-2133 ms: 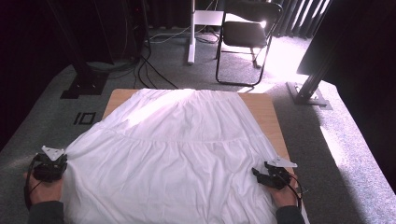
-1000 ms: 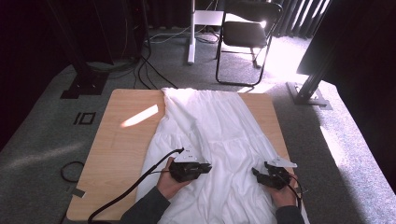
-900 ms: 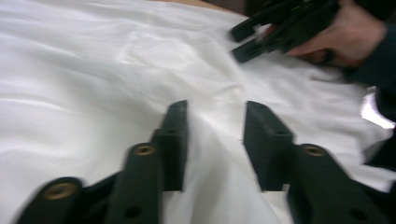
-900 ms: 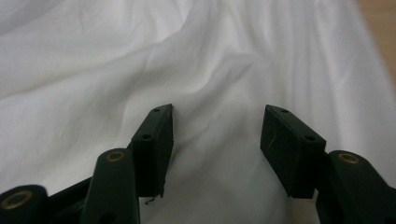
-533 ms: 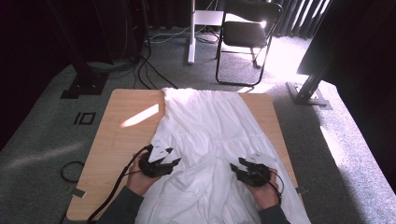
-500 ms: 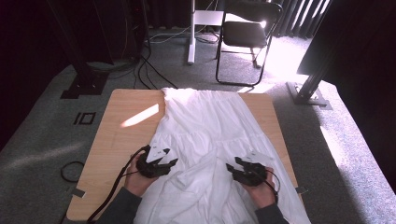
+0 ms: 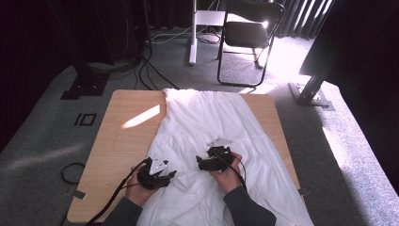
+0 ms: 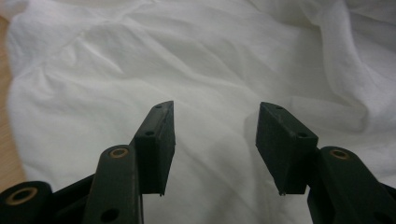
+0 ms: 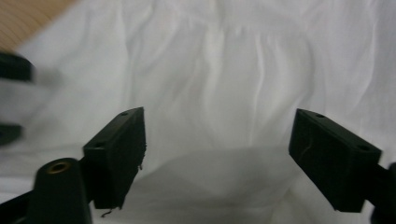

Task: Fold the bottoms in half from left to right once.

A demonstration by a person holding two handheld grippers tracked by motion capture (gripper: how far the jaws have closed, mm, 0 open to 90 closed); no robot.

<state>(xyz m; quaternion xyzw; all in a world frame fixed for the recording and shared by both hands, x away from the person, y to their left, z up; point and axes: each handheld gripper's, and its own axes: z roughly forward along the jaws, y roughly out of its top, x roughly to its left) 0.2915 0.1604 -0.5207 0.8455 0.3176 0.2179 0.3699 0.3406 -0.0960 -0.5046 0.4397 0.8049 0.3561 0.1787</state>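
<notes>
A white pleated cloth [image 7: 221,122] lies folded lengthwise over the middle and right of the wooden table [image 7: 122,146]. My left gripper [image 7: 165,175] rests low at the cloth's left fold near the front edge. In the left gripper view its jaws [image 8: 215,106] have just been opening and stand apart over wrinkled cloth [image 8: 210,56], with nothing between them. My right gripper [image 7: 203,162] hovers over the cloth's middle, pointing left. Its jaws [image 9: 219,114] have just been opening and stand wide with only cloth [image 9: 243,60] beneath. The left gripper [image 9: 11,70] shows blurred at that view's left edge.
Bare wood with a sun patch [image 7: 139,117] takes up the table's left third. A cable [image 7: 110,200] trails off the front left corner, with a loop [image 7: 70,172] on the grey carpet. A black chair [image 7: 249,33] and dark stands are behind the table.
The cloth, first spread over the whole table, now lies folded to the right. My left gripper let go and drew back left. My right gripper moved left to the cloth's middle and opened.
</notes>
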